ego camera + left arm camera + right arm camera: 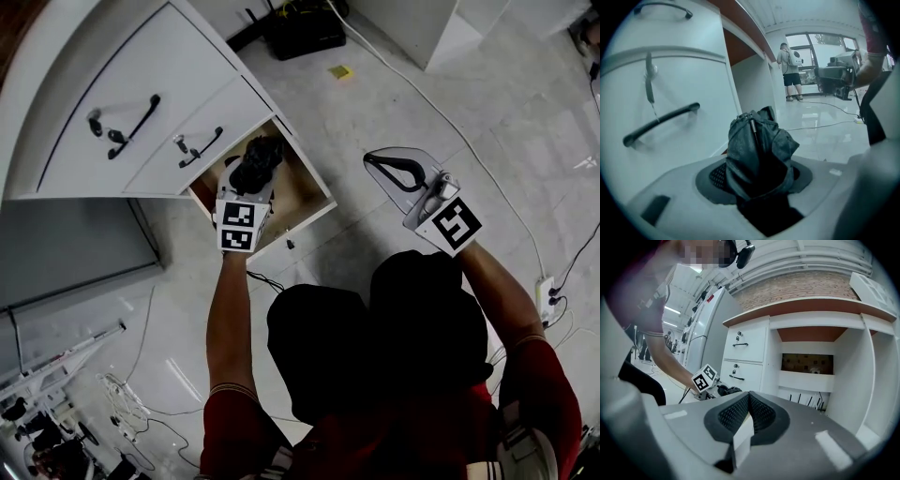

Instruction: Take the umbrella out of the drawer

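Umbrella first: folded, dark and bunched, it sits in the jaws of our left gripper. In the left gripper view the two pads press on its crumpled cloth from both sides, and the umbrella sticks up and out past them, a thin rib showing along its top. From the head view it lies over the open drawer, whose inside is brown wood. Whether it touches the drawer we cannot tell.

We hold our right gripper well apart to the right, over the pale tiled floor. In its own view the right gripper has its jaws closed, pads meeting, with nothing between them. That view also catches the left gripper with its marker cube and the dark umbrella in front of the white cabinet.

The cabinet carries black handles on its closed fronts. A white cable runs across the floor. Far off in the left gripper view, a person stands by a window.
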The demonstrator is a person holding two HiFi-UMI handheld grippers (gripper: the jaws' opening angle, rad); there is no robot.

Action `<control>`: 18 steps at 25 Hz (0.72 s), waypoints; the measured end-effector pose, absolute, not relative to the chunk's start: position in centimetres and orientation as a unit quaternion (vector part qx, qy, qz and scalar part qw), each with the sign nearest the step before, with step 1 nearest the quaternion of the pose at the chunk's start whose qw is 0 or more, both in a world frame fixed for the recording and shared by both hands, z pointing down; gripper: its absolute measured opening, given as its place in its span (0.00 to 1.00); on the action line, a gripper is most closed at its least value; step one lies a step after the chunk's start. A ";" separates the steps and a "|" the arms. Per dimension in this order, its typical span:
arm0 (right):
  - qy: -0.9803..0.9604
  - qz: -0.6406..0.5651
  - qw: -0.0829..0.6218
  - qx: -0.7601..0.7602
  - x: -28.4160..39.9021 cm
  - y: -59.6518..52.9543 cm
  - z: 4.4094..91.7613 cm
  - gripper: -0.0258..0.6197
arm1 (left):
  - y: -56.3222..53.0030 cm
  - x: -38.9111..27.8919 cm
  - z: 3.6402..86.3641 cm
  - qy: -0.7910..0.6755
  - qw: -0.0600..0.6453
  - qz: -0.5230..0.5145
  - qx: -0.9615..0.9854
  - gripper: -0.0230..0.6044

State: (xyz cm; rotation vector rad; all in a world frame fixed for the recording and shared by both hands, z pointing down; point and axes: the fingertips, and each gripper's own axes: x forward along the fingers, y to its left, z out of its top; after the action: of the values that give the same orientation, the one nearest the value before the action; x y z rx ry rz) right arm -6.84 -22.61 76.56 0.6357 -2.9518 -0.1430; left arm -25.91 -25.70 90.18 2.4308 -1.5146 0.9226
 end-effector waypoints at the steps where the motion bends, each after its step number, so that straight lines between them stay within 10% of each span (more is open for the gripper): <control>1: -0.975 -0.046 0.059 0.209 -7.1 -22.6 75.8 0.06 | -25.3 -25.8 88.9 -0.504 0.063 0.299 0.808 0.41; 18: -0.982 -0.013 0.056 0.179 -10.0 -19.3 52.3 0.06 | -15.9 -21.9 60.3 -0.527 0.048 0.204 0.823 0.41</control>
State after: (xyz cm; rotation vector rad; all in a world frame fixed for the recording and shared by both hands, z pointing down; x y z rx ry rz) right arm -10.04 -19.32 52.28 0.5423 -2.9813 -0.0385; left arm -21.87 -15.95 60.28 2.5113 -1.6080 0.6217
